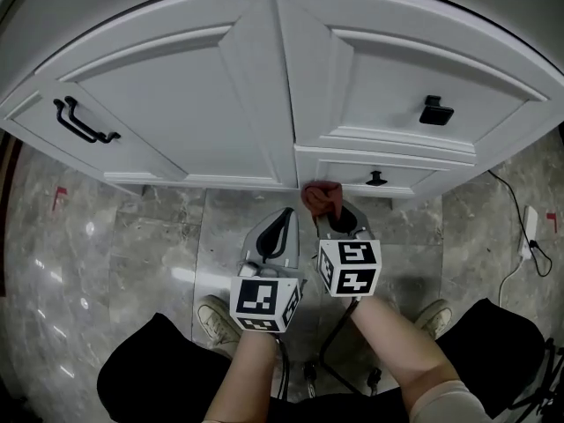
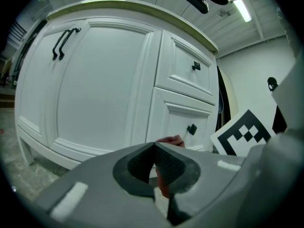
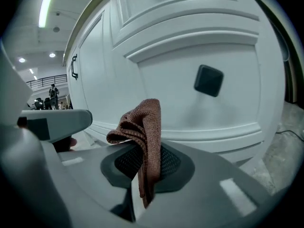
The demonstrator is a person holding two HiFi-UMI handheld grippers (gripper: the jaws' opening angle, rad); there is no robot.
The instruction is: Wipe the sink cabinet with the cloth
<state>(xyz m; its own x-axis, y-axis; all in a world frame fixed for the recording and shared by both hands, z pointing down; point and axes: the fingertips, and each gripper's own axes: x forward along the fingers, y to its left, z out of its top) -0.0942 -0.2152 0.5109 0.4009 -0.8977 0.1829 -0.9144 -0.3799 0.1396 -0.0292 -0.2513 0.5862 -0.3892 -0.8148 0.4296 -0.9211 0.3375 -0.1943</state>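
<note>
The white sink cabinet (image 1: 264,104) fills the far half of the head view, with a door on the left and drawers on the right. My right gripper (image 1: 333,216) is shut on a reddish-brown cloth (image 1: 321,197), held just in front of the lower drawer (image 1: 388,176) near its black knob (image 1: 376,179). In the right gripper view the cloth (image 3: 142,137) hangs bunched between the jaws, close to the drawer knob (image 3: 208,80). My left gripper (image 1: 280,227) is beside the right one, shut with nothing in it; its jaws (image 2: 154,148) meet at the tips.
The door carries a black bar handle (image 1: 81,122), and the upper drawer a black knob (image 1: 435,111). Grey marble floor (image 1: 132,254) lies below. A white cable and plug (image 1: 527,236) lie at the right. The person's shoes (image 1: 211,320) and legs are at the bottom.
</note>
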